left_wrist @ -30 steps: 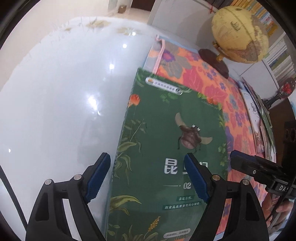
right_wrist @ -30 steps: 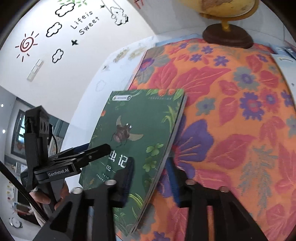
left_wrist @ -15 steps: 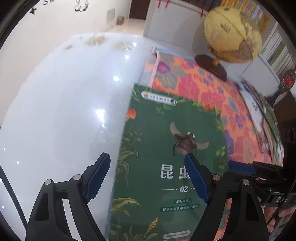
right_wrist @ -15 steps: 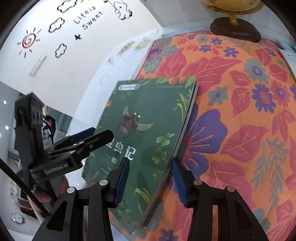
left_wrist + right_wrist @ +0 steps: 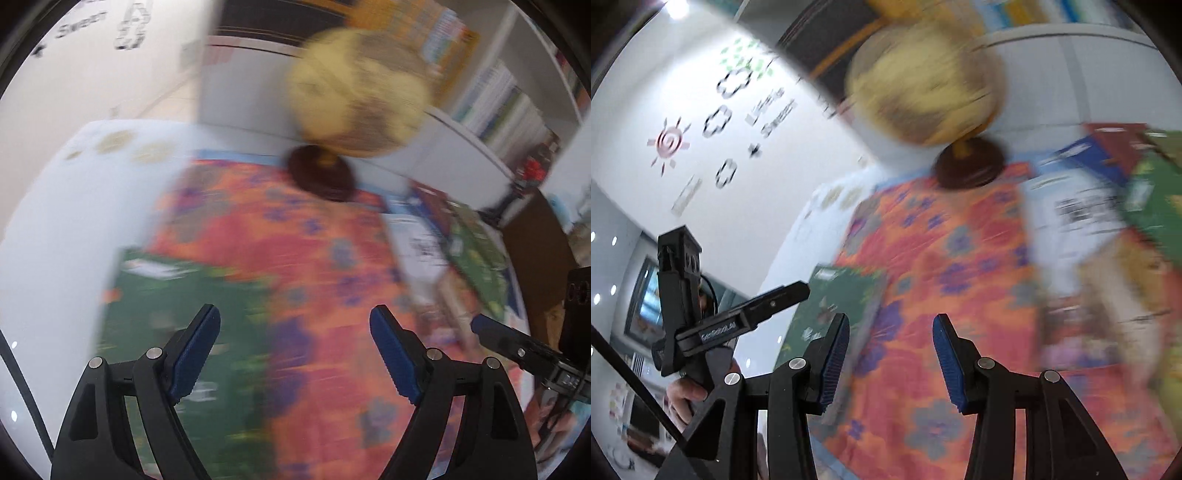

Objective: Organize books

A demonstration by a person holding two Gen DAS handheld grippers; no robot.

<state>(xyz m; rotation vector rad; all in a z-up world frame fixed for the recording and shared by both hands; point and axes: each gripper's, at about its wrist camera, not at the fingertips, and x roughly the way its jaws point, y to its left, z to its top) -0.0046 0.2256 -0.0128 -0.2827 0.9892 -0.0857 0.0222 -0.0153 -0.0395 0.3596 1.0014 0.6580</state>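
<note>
Both views are blurred by motion. A green book point(image 5: 177, 295) with an insect cover lies flat, partly on the white table point(image 5: 74, 221) and partly on an orange floral mat point(image 5: 295, 236). My left gripper point(image 5: 295, 347) hovers above the book's right edge and the mat, jaws wide open with nothing between them. My right gripper point(image 5: 890, 354) is open over the mat point(image 5: 960, 258), with the green book point(image 5: 842, 291) just to its left and nothing held. Several other books point(image 5: 472, 243) lie along the mat's right side.
A yellow globe point(image 5: 358, 92) on a dark round base stands at the mat's far end. Behind it are white shelves with upright books point(image 5: 498, 99). A hand holds the left gripper's body point(image 5: 701, 325) at the lower left of the right wrist view.
Both grippers have lifted and swung right, away from the green book. The right gripper's jaws, earlier around the book's edge, now stand free over the mat. The book stays lying flat.
</note>
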